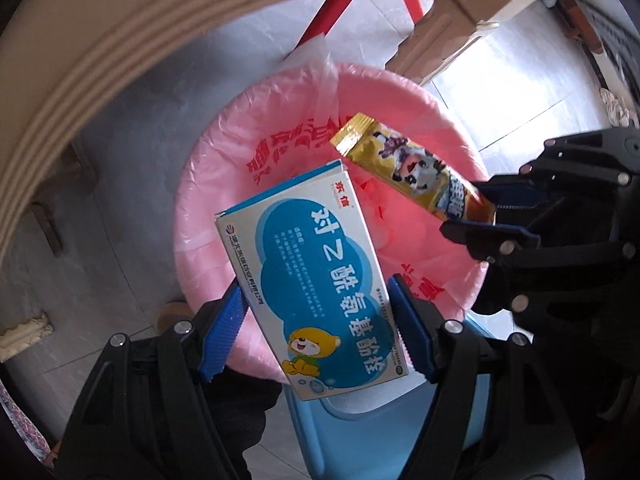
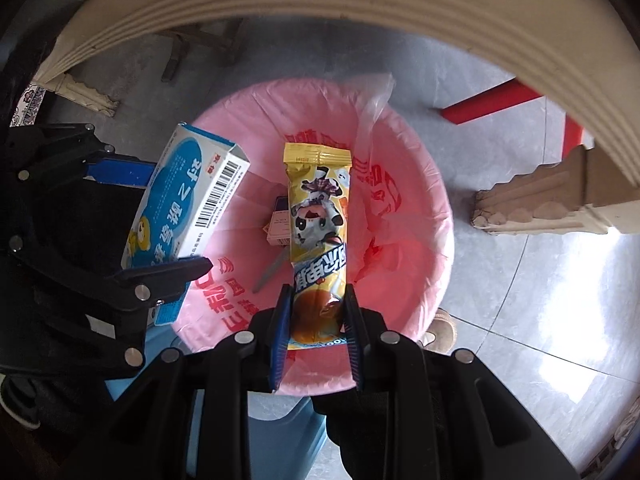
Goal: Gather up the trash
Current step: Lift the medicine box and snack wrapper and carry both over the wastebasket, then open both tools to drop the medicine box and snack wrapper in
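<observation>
My left gripper (image 1: 320, 300) is shut on a blue and white medicine box (image 1: 312, 276) and holds it over the bin with the pink bag (image 1: 208, 184). My right gripper (image 2: 316, 300) is shut on a yellow snack wrapper (image 2: 318, 216) with a cow picture, also above the pink-lined bin (image 2: 420, 216). The box (image 2: 180, 208) and the left gripper (image 2: 160, 232) show at the left of the right wrist view. The wrapper (image 1: 412, 172) and the right gripper (image 1: 484, 216) show at the right of the left wrist view. A small carton (image 2: 278, 224) and a grey stick lie inside the bin.
A curved cream table edge (image 1: 100, 40) arcs overhead, with a carved table leg (image 2: 560, 204) at the right. Red stool legs (image 2: 492, 100) stand behind the bin. A blue plastic stool (image 1: 360, 432) sits below the bin. The floor is grey tile.
</observation>
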